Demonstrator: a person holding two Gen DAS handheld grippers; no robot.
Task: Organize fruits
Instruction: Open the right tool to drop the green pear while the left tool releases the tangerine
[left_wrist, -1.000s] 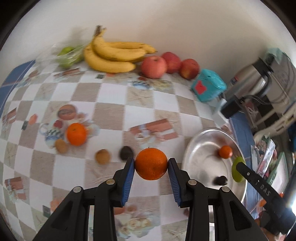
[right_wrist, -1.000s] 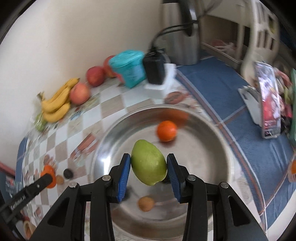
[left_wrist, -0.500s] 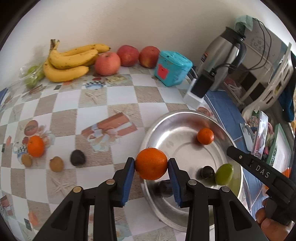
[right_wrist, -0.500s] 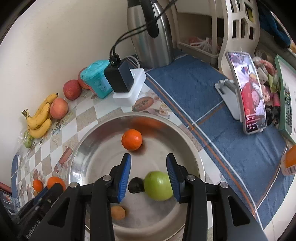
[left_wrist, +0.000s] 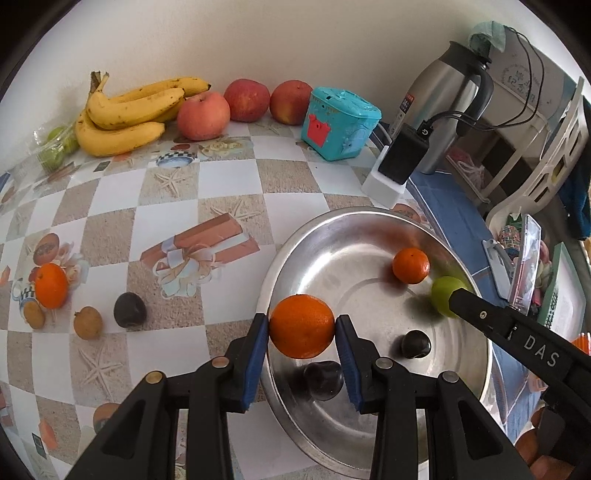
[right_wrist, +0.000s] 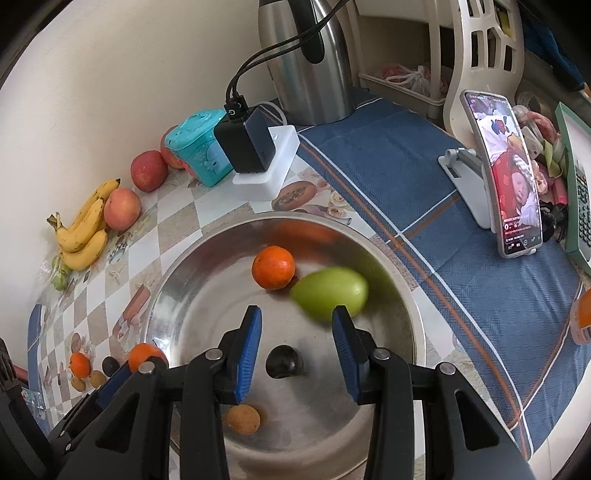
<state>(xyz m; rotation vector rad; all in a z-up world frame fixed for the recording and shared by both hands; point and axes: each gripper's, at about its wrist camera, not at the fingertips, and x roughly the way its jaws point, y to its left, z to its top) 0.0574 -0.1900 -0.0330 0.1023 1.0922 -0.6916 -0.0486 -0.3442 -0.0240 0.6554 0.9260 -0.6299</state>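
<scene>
My left gripper (left_wrist: 301, 328) is shut on an orange (left_wrist: 301, 325) and holds it above the near left rim of the steel bowl (left_wrist: 284, 254). My right gripper (right_wrist: 296, 332) is open and empty above the bowl (right_wrist: 173, 280). In the bowl lie a green mango (right_wrist: 328, 292), a small orange (right_wrist: 273, 267), a dark plum (right_wrist: 283, 361) and a small brown fruit (right_wrist: 242, 418). On the tiled table lie another orange (left_wrist: 51, 285), a brown fruit (left_wrist: 87, 322) and a dark plum (left_wrist: 129, 309).
Bananas (left_wrist: 125, 110), three apples (left_wrist: 202, 115) and a teal box (left_wrist: 340, 123) line the back wall. A charger block (left_wrist: 400, 155) and steel kettle (left_wrist: 443, 107) stand at the back right. A phone on a stand (right_wrist: 506, 177) sits on the blue cloth.
The right gripper opened and let go of the green mango, which now rests in the bowl beside the small orange. My left gripper carried its orange to the right over the bowl's rim.
</scene>
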